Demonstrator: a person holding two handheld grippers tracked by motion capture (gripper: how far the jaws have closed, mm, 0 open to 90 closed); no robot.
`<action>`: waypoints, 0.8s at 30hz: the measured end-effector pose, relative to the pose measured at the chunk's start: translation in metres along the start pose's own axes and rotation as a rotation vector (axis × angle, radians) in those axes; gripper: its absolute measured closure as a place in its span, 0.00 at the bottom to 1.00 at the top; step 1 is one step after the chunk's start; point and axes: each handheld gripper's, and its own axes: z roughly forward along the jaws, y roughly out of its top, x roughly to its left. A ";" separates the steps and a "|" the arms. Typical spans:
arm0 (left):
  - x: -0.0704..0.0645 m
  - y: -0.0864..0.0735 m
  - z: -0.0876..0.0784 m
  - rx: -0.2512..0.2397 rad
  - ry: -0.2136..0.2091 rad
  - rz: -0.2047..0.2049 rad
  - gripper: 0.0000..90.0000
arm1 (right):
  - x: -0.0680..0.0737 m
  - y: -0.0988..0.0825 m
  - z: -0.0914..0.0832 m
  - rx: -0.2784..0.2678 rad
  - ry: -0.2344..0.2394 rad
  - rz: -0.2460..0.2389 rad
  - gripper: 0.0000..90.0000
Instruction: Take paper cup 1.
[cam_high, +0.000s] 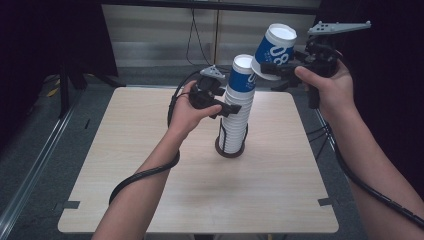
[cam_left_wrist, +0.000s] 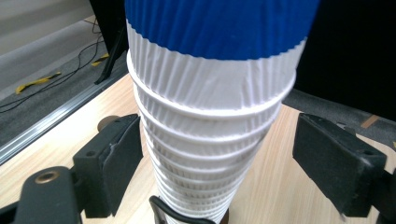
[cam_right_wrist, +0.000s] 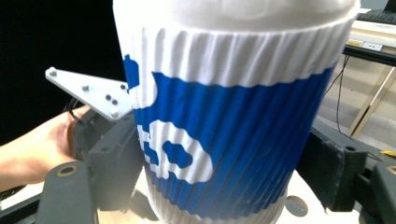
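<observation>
A tall stack of ribbed paper cups (cam_high: 235, 117), white with a blue band on the top one, stands upside down on a dark round base (cam_high: 230, 150) at the table's middle. My left gripper (cam_high: 222, 107) is open around the stack's upper part; in the left gripper view the stack (cam_left_wrist: 210, 93) sits between the jaws, near one pad (cam_left_wrist: 116, 154) and apart from the other. My right gripper (cam_high: 272, 70) is shut on a single blue-and-white cup (cam_high: 274, 47), held tilted above and right of the stack. That cup (cam_right_wrist: 224, 130) is pinched between both jaws of the right gripper (cam_right_wrist: 224, 182).
The wooden table (cam_high: 150, 165) has bare surface all around the stack. The left gripper's cable (cam_high: 145, 175) loops over the table's left half. A black stand (cam_high: 75, 70) and floor cables (cam_high: 192, 45) lie beyond the far edge.
</observation>
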 end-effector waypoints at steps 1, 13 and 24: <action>0.000 -0.001 -0.001 0.001 0.002 0.005 0.17 | -0.001 -0.003 -0.003 0.001 -0.002 0.000 0.24; -0.003 -0.015 -0.012 0.044 -0.007 0.033 0.17 | 0.002 -0.035 -0.018 0.068 0.034 -0.045 0.24; -0.011 -0.032 -0.014 0.100 -0.043 0.066 0.17 | 0.008 -0.078 -0.012 0.137 0.109 -0.048 0.24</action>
